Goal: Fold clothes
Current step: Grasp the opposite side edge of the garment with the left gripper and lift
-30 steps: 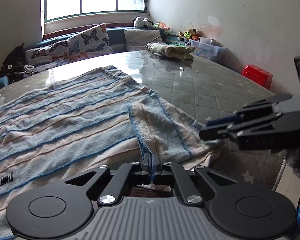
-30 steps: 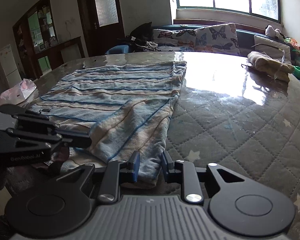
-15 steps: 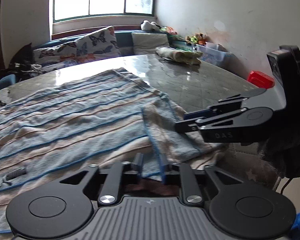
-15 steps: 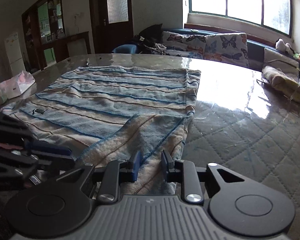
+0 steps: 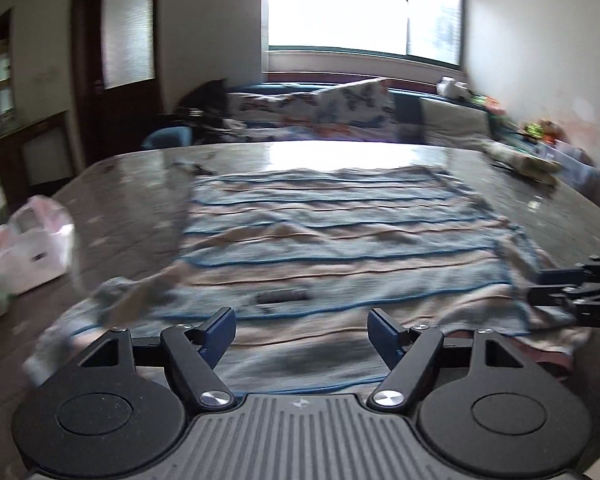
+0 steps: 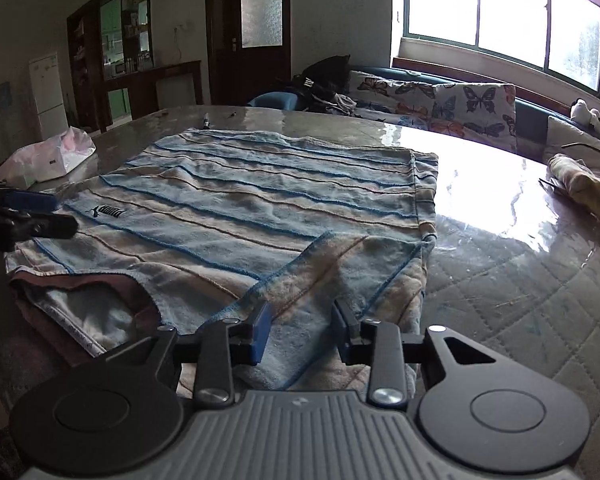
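Striped shirt [image 6: 260, 216] lies flat on table [image 6: 520, 280], right sleeve folded inward. Left gripper [image 5: 302, 330] opening, empty. Right gripper [image 6: 300, 326] opening, released, over the sleeve.

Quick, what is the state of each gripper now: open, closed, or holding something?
Left gripper: open, jaws opening, nothing held; striped shirt lies below.
Right gripper: jaws opening over the folded sleeve, not gripping it.
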`<state>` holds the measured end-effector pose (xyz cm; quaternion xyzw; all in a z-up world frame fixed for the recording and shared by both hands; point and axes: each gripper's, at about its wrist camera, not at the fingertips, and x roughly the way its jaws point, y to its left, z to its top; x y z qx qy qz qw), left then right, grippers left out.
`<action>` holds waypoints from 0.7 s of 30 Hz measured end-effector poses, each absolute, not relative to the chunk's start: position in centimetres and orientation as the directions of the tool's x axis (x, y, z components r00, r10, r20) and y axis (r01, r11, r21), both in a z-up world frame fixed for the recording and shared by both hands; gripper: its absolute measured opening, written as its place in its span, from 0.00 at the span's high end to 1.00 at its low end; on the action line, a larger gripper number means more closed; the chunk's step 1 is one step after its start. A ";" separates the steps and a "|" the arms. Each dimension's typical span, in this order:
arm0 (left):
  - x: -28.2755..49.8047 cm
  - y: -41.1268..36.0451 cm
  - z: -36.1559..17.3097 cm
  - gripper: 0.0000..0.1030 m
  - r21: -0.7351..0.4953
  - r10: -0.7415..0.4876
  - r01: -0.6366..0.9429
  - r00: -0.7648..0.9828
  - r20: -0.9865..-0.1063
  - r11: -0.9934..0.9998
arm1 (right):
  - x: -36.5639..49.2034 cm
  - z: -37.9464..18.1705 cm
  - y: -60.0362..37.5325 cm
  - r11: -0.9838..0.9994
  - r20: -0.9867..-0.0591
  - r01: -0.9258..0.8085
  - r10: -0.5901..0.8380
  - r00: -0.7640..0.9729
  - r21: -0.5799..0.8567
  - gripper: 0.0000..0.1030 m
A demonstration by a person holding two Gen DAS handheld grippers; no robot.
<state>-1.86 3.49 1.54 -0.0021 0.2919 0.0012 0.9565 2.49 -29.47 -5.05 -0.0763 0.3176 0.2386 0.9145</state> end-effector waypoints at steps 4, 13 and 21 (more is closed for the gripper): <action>-2.7 6.9 1.4 0.26 0.003 0.117 -0.139 0.826 -0.552 0.990 | 2.4 -4.9 -29.7 0.880 -0.616 -0.475 0.390 0.685 0.028 0.67; -4.2 12.7 0.8 0.27 0.003 0.382 -0.456 0.742 -0.552 0.890 | 2.6 -5.2 -29.7 0.883 -0.620 -0.467 0.390 0.681 0.042 0.63; -5.0 16.5 -0.2 0.47 -0.093 0.406 -0.579 0.667 -0.625 0.810 | 2.7 -5.2 -29.6 0.882 -0.620 -0.468 0.393 0.679 0.046 0.60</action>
